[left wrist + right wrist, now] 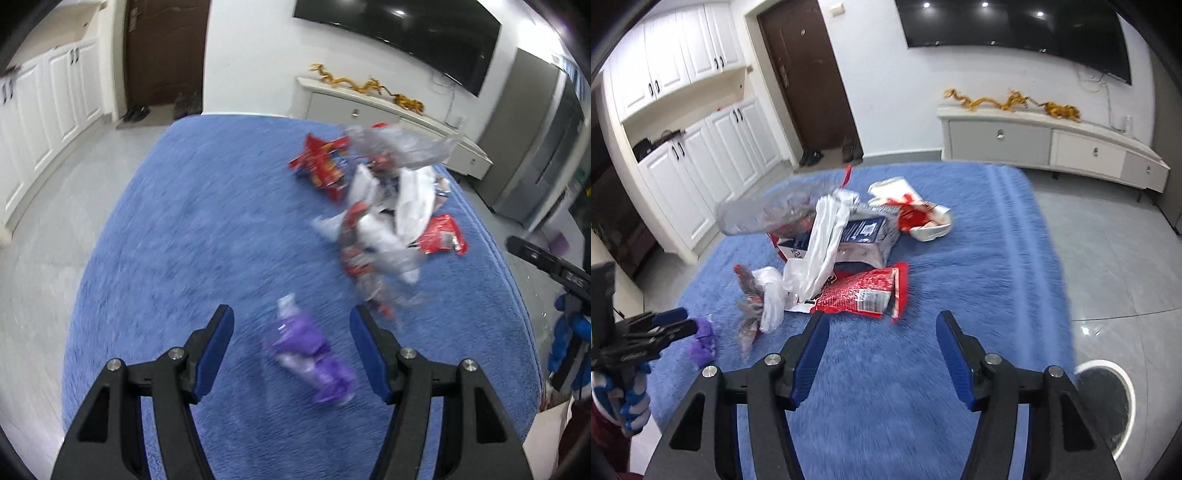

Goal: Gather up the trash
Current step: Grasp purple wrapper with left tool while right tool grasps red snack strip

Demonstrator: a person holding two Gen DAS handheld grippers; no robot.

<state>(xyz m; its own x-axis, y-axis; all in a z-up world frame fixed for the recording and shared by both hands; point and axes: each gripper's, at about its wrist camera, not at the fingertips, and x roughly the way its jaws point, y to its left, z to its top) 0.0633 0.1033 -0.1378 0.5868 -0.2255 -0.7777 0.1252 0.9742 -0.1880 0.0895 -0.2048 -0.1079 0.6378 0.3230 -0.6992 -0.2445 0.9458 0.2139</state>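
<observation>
Both grippers hovered spread apart over the blue fuzzy tabletop point(166, 240).
A crumpled purple plastic wrapper point(312, 350) lay between the left gripper point(291, 319) fingers; a red foil snack bag point(866, 293) sat just ahead of the right gripper point(882, 323).

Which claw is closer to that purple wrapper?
Left. The left claw hangs open right over the purple wrapper; the right claw sits off by the red bag.

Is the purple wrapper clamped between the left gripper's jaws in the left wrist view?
No. The purple wrapper lies loose on the blue carpet, while the left gripper has its jaws spread wide apart above it.
</observation>
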